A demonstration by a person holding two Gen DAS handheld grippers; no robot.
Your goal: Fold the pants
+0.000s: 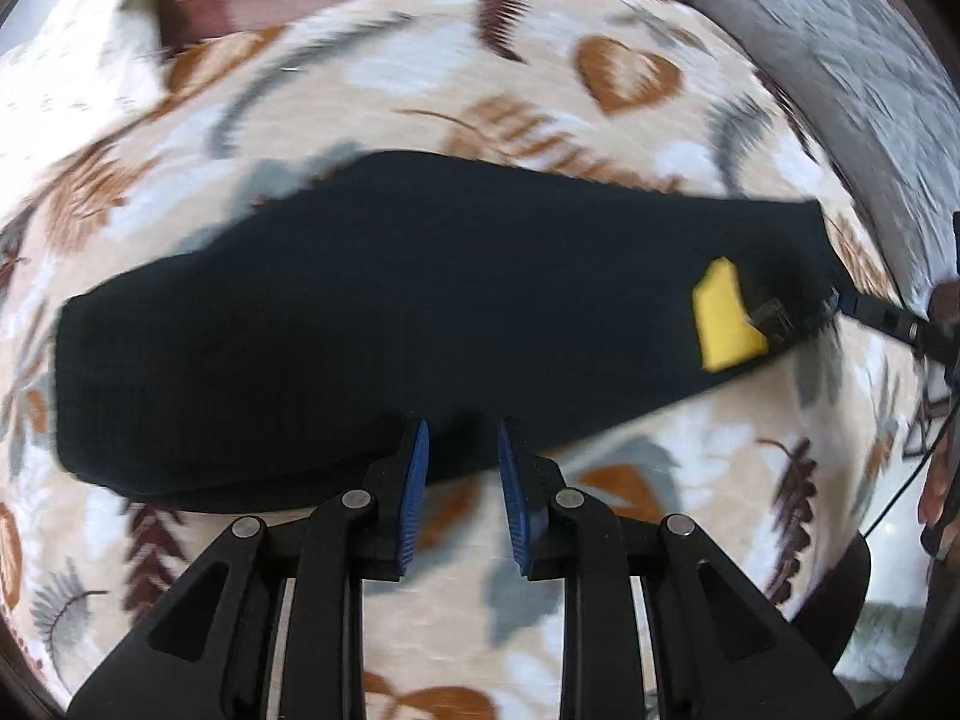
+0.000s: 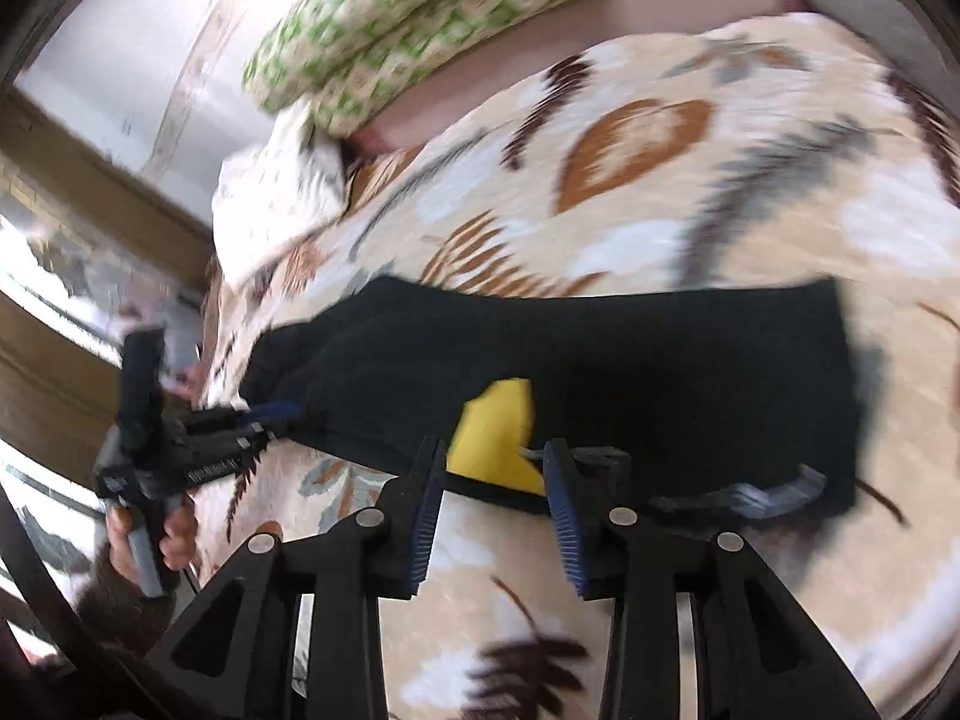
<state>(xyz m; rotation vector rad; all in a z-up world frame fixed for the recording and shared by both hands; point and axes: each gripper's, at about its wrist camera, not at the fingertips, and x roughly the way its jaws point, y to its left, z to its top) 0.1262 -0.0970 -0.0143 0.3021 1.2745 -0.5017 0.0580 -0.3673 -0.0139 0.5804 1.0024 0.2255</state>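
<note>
Nearest in my left wrist view, my left gripper (image 1: 462,438) has its blue ribbed pads parted a little with nothing pinched between them; their tips sit over the near edge of the black fabric pants (image 1: 390,324). In my right wrist view, my right gripper (image 2: 495,462) is likewise released, its blue pads standing apart and empty, with a yellow patch (image 2: 498,438) on the pants showing in the gap just beyond them.

The pants lie flat as one long dark band running left to right across the cream fleece blanket printed with brown and grey leaves (image 1: 420,90), the yellow patch toward the right end. From the right wrist camera, my left hand (image 2: 168,540) shows at the near left, gripping its tool beside the pants' left end.

Farther off lie a green-and-white patterned pillow (image 2: 420,6) at the far left and a grey quilted cover (image 1: 852,48) at the far right.
</note>
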